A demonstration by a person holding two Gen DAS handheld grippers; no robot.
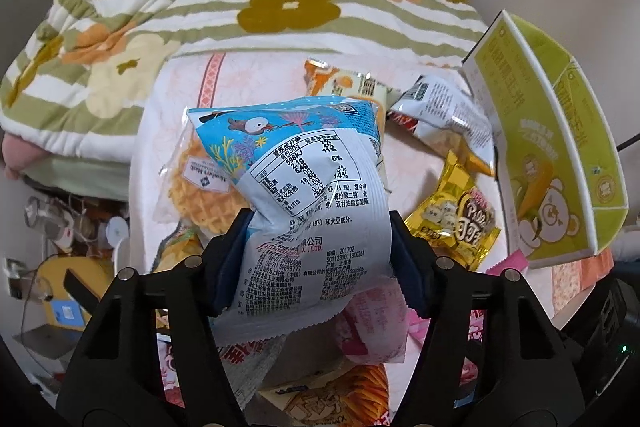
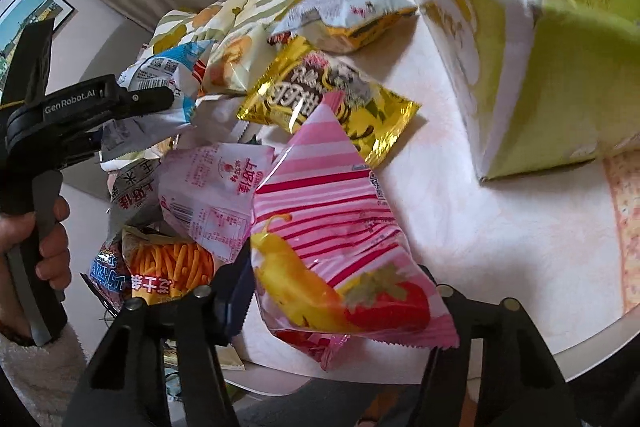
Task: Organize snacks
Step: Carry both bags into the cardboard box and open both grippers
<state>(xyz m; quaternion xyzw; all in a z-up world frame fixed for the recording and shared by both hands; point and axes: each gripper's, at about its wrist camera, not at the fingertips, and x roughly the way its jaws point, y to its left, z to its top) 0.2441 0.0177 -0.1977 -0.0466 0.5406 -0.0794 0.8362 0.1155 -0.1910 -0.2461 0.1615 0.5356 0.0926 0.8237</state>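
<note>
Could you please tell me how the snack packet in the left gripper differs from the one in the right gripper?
The blue-and-white packet shows its printed back with a nutrition table; the pink striped packet shows its front, with a banana and strawberry. The blue-and-white packet is puffed and crumpled at the grip; the pink striped packet looks flatter and tapers to a point. Both are sealed and lifted above the pile, pinched between the left gripper and right gripper fingers.

the snack packets lie heaped on the table (image 2: 500,227), with the open carton (image 1: 560,155) at its right side. a gold packet (image 1: 460,223) sits just left of the carton. a folded quilt (image 1: 240,3) lies behind the table.
</note>
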